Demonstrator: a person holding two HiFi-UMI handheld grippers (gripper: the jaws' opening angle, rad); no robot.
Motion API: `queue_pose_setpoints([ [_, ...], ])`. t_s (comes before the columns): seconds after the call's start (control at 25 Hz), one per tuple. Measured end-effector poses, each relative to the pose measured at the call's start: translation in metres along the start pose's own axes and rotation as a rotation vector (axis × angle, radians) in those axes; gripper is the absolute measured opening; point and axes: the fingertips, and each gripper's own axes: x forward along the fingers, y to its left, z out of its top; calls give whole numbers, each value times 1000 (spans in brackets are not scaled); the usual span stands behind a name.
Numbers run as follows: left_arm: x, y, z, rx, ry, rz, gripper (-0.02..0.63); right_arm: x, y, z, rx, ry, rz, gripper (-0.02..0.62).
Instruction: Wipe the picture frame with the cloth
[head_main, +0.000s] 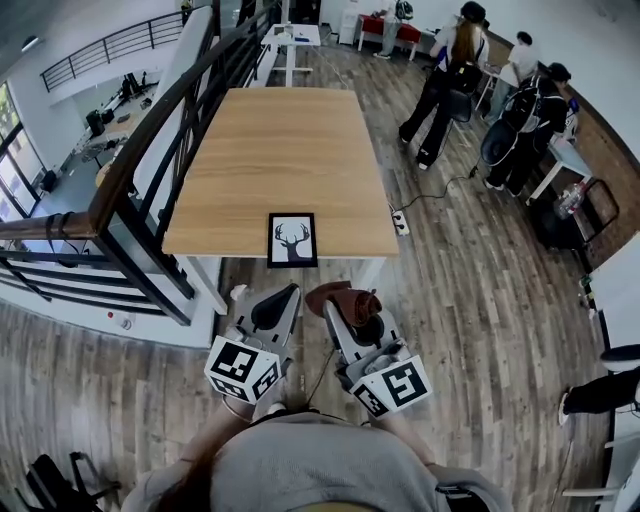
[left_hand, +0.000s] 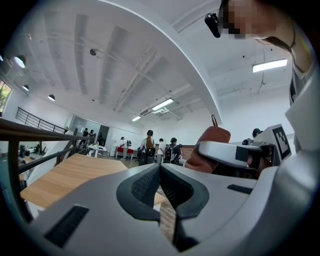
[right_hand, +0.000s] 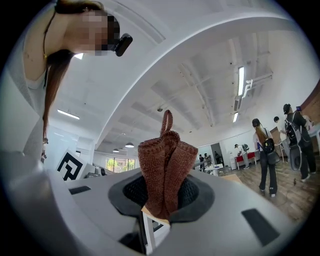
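Gripping the brown knitted cloth (right_hand: 166, 170), the right claw (right_hand: 161, 200) has its jaws pressed on the folded fabric, whose loop stands up above them. Beside it the left claw (left_hand: 160, 175) is empty, its jaws closed flush together. Both hang on the person's side of the picture frame (head_main: 292, 240), short of it and apart from it, over the wooden floor (head_main: 470, 300). The picture frame, black with a deer silhouette, lies flat at the near edge of the pale wooden table (head_main: 280, 150), roughly midway along that edge. Beyond the frame the table top runs bare, a dark railing (head_main: 150, 130) stands to the frame's left, and several people (head_main: 450, 70) stand far past it to the right.

I judge this the approach step: the cloth is in hand and wiping has not begun. The next move likely calls for carrying the cloth forward and down onto the frame's face, perhaps with the left claw steadying the frame's edge so it does not slide.
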Motion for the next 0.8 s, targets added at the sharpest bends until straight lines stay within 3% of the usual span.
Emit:
queue_pose_setpoints([
  [0.8, -11, 12, -4, -17, 4, -12, 9, 14, 17, -10, -2, 31, -1, 97],
])
